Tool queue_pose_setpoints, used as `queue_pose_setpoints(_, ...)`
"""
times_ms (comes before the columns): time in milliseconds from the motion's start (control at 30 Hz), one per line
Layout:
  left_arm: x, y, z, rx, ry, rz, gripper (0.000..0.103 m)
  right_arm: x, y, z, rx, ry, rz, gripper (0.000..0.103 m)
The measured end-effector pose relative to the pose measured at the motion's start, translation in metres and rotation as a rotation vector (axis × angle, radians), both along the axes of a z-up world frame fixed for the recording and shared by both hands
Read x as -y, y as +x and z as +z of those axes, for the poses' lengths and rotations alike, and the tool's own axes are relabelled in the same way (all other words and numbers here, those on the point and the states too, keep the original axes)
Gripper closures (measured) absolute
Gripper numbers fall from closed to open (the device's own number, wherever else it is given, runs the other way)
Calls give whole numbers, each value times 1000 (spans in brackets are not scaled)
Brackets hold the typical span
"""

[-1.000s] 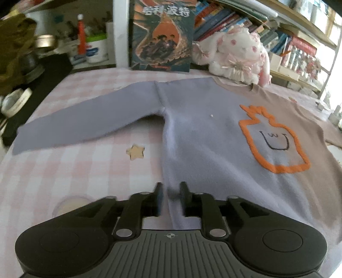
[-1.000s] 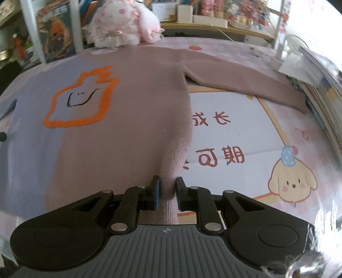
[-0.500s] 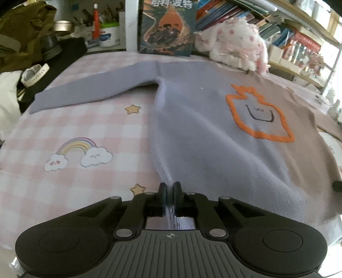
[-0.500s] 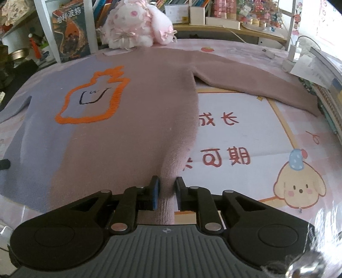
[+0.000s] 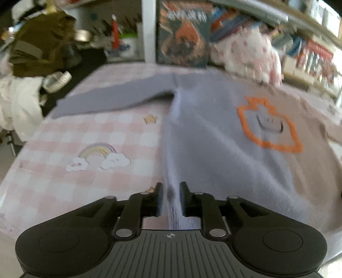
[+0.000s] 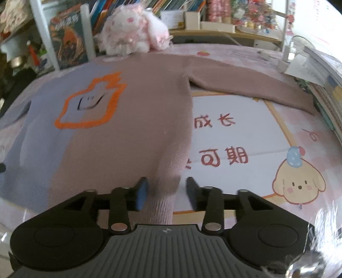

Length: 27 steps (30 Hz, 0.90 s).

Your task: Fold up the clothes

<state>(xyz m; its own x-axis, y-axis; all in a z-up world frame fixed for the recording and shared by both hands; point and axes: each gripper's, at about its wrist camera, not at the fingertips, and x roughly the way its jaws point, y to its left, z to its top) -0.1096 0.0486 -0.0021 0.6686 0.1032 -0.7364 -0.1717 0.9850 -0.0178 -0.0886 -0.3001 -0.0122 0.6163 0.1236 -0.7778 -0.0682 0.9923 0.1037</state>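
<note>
Sweater (image 5: 213, 149) flat on the table (image 5: 64, 181), both grippers at its hem.
Left gripper (image 5: 171, 197) and right gripper (image 6: 166, 192) jaws are opening, hem between them, not pinched.

A lived-in home room — crammed bookshelves (image 6: 132, 8), a plush bunny (image 6: 132, 32), a cartoon-print tablecloth (image 6: 267, 149).

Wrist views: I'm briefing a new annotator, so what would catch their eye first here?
The sweater, half lilac, half dusty pink, lies spread flat across the table with both sleeves out and an orange outlined face on its chest. At its near hem, the left gripper and right gripper each straddle a corner, jaws opening, pads off the cloth. A pink plush toy sits behind the collar.
</note>
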Motion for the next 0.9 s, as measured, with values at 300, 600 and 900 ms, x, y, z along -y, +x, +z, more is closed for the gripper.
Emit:
queue_pose_setpoints(300, 31, -24, 25, 149, 28, 51, 17, -8, -17, 15, 175, -87, -30, 11)
queue_pose_setpoints(600, 73, -36, 23, 135, 106, -70, 14, -23, -29, 18, 247, -91, 2, 4)
queue_pose_setpoints(900, 75, -31, 19, 133, 107, -128, 12, -26, -33, 14, 221, -111, -35, 3)
